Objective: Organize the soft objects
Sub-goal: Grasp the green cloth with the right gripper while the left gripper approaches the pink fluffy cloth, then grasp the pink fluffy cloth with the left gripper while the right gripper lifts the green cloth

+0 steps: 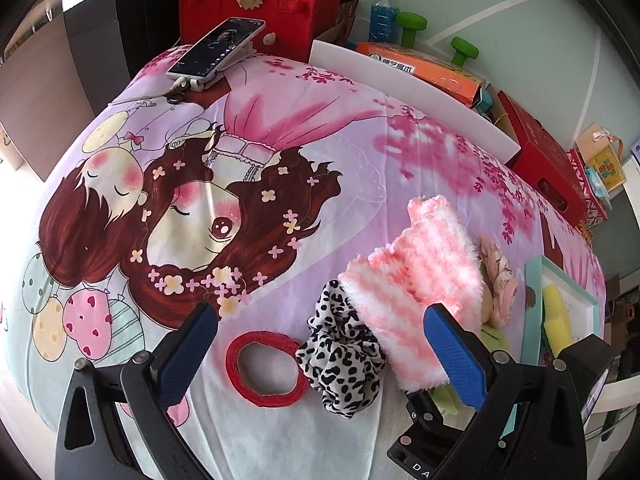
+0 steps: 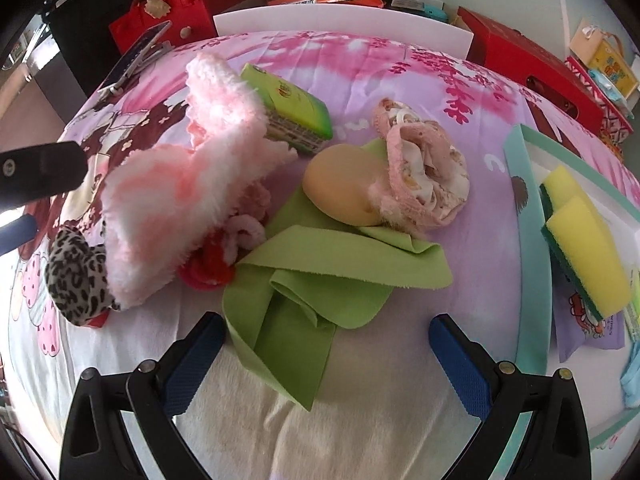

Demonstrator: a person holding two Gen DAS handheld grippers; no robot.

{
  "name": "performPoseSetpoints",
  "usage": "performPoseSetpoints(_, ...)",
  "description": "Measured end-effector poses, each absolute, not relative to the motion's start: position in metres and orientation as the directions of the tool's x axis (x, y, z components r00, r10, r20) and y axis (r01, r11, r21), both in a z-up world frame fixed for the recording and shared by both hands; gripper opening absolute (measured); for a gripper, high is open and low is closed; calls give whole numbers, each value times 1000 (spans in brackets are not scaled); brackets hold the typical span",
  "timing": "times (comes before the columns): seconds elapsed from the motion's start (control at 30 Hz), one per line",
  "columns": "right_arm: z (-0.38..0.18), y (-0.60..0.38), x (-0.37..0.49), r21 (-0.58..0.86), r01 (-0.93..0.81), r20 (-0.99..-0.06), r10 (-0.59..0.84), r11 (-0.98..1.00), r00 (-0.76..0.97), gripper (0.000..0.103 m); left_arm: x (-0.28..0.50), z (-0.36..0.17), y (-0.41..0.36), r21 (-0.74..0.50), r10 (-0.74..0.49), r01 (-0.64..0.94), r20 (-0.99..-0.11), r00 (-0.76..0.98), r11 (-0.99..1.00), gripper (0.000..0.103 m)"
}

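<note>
On the cartoon-print blanket, my left gripper (image 1: 320,320) is open and empty over a red fabric ring (image 1: 264,368) and a leopard-print scrunchie (image 1: 344,356); a fluffy pink-white cloth (image 1: 416,280) lies by its right finger. My right gripper (image 2: 326,330) is open and empty over a crumpled green cloth (image 2: 320,276). Beyond it lie a beige sponge puff (image 2: 344,188), a rolled pink sock bundle (image 2: 424,176), the fluffy cloth (image 2: 180,188), the scrunchie (image 2: 76,280) and a red scrunchie (image 2: 208,268). A teal tray (image 2: 524,216) at right holds a yellow-green sponge (image 2: 588,248).
A green tissue pack (image 2: 296,116) lies behind the fluffy cloth. A phone on a stand (image 1: 216,48) sits at the blanket's far left. Red bags (image 1: 260,4), an orange box (image 1: 424,64), a red box (image 2: 528,72), a bottle and green dumbbells line the far edge.
</note>
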State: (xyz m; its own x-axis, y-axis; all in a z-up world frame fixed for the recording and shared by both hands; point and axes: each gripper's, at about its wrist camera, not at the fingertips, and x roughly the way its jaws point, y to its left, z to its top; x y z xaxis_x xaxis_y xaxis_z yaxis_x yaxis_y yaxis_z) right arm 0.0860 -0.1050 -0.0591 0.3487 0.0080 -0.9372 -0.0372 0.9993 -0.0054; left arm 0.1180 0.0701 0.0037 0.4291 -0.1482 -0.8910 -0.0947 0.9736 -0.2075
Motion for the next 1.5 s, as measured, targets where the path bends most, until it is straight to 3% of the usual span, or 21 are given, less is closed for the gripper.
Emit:
performPoseSetpoints(0.43, -58, -106, 86, -2, -39, -926, 13, 999, 376, 102, 117, 8, 67, -216, -164, -71, -882, 441, 974, 102)
performPoseSetpoints(0.6, -52, -114, 85, 12, -45, -915, 29, 999, 402, 86, 117, 11, 59, -241, -207, -25, -877, 433, 970, 102)
performPoseSetpoints(0.73, -50, -123, 86, 51, -43, -910, 65, 998, 410, 80, 117, 12, 51, -252, -230, 4, -876, 425, 968, 102)
performPoseSetpoints(1.1, -44, -141, 90, 97, -11, -900, 92, 995, 426, 34, 117, 12, 33, -270, -276, 76, -863, 424, 960, 102)
performPoseSetpoints(1.27, -43, -146, 90, 110, 8, -900, 96, 994, 425, 25, 119, 8, 22, -263, -283, 106, -866, 413, 959, 101)
performPoseSetpoints(1.37, -43, -147, 90, 116, 10, -900, 101, 993, 424, 24, 119, 5, 15, -262, -291, 127, -868, 401, 957, 92)
performPoseSetpoints(1.5, -43, -148, 90, 120, 11, -900, 104, 993, 423, 23, 120, -1, 7, -266, -306, 155, -876, 374, 951, 71)
